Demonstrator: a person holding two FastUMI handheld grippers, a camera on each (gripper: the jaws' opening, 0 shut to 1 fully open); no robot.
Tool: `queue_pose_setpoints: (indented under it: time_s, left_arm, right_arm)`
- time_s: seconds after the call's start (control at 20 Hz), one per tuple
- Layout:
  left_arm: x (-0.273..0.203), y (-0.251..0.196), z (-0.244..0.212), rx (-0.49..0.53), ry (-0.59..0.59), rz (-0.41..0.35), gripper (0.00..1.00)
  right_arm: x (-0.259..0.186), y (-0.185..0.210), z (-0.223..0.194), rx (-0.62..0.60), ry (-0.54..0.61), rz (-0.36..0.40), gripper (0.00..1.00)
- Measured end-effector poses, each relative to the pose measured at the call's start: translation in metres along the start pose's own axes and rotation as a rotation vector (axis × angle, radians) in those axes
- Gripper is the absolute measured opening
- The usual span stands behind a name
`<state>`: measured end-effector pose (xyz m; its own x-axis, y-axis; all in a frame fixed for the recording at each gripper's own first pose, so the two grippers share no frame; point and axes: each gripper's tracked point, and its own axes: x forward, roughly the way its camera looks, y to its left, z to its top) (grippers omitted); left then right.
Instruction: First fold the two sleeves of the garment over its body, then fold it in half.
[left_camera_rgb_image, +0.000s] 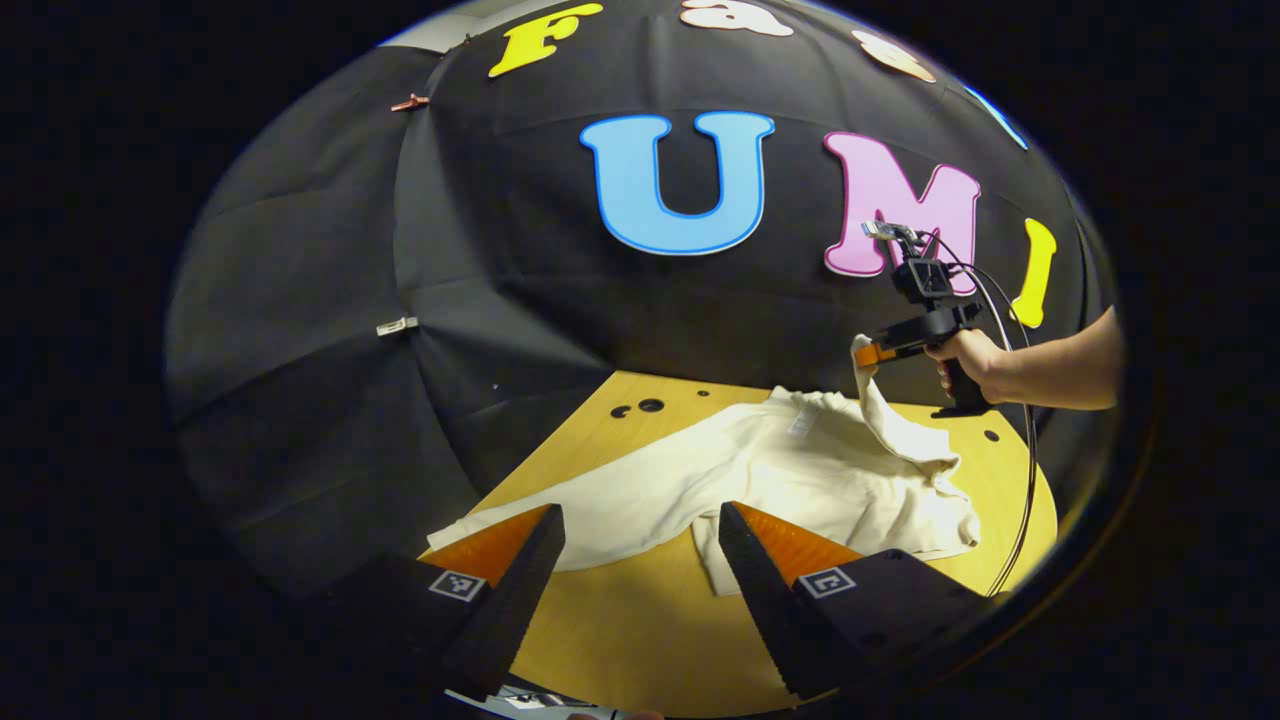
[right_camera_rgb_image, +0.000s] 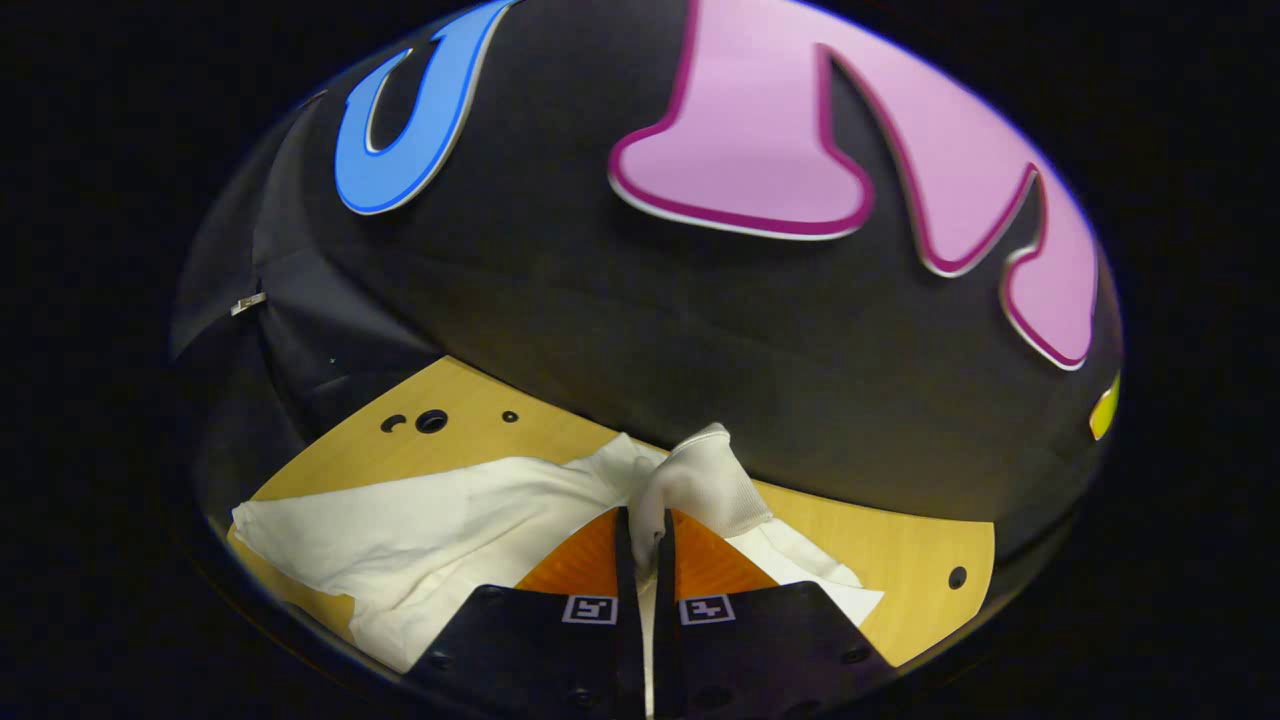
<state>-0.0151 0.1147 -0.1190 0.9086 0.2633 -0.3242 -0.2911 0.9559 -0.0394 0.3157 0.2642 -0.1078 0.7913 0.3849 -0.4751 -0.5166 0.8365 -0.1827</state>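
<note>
On the table (left_camera_rgb_image: 640, 640): garment (left_camera_rgb_image: 800, 480) | right gripper (right_camera_rgb_image: 640, 545) jaws pinching 1 sleeve (right_camera_rgb_image: 700, 480) | left gripper (left_camera_rgb_image: 640, 545) jaws spread.

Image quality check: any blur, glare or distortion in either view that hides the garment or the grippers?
Left gripper view: sharp, evenly lit, strong fisheye bending at the table edge; the garment and right gripper read clearly, no glare. Right gripper view: the sleeve is bright but not blown out; the near fingers look slightly soft, and the wall is dim.
</note>
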Motion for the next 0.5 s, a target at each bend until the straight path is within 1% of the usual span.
queue_pose_setpoints:
  time_s: [0.2, 0.35, 0.45, 0.5]
  left_arm:
    - [0.010, 0.023, -0.016, -0.065, 0.032, 0.040, 0.98]
    - [0.021, 0.045, -0.031, -0.109, 0.059, 0.087, 0.98]
    - [0.025, 0.056, -0.039, -0.135, 0.070, 0.110, 0.98]
    - [0.026, 0.061, -0.042, -0.142, 0.076, 0.122, 0.98]
  right_arm:
    - [0.048, 0.076, -0.003, -0.068, 0.029, 0.075, 0.08]
    - [0.081, 0.134, -0.029, -0.090, 0.106, 0.121, 0.08]
    - [0.092, 0.165, -0.050, -0.095, 0.162, 0.148, 0.07]
    - [0.099, 0.179, -0.057, -0.103, 0.172, 0.164, 0.12]
